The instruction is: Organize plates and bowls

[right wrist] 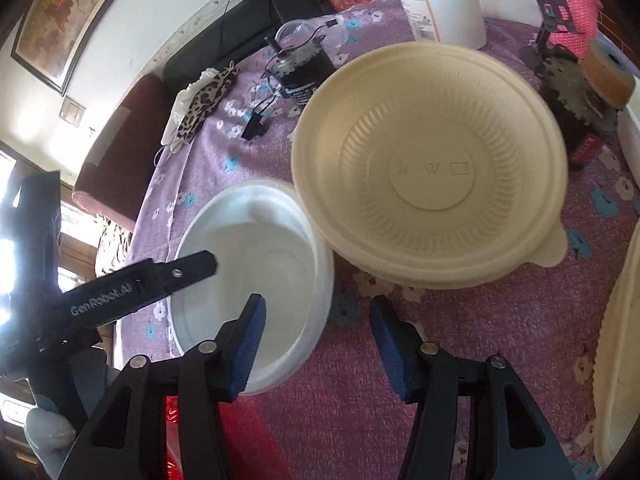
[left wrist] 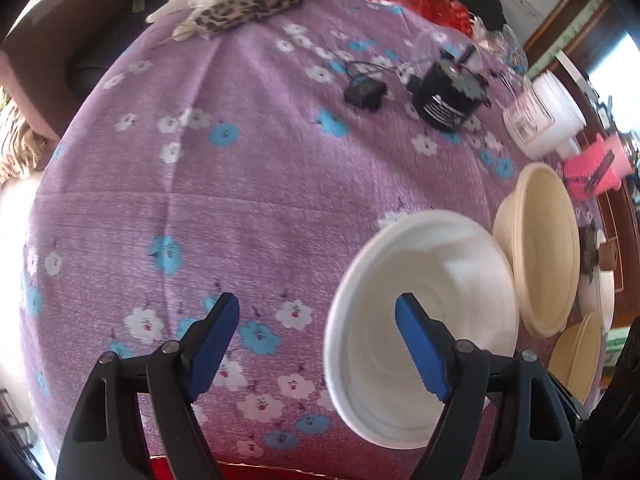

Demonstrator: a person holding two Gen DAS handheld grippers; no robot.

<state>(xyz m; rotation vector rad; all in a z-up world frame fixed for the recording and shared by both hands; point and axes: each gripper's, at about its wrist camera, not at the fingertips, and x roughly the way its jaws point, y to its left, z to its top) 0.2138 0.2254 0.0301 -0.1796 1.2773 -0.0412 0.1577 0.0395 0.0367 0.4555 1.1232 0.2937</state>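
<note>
The white bowl sits on the purple floral tabletop, just left of the cream bowl. Only the right wrist view shows the left gripper reaching over the white bowl, its arm lettered "GenRobot.AI", and faint marks, perhaps "W", inside the cream bowl. Both grippers' fingers gape wide, empty; the right gripper hovers nearest.

Sitting upright on the purple floral tablecloth: white foam bowl, round, shallow, empty, near the table's front edge. Resting just beside it, touching or nearly touching rim to rim: cream ribbed bowl, larger, empty, embossed marks on its base, small tab on rim, looking stacked on another. Showing partly at the right edge: cream plate, ridged rim, mostly cut off.
</note>
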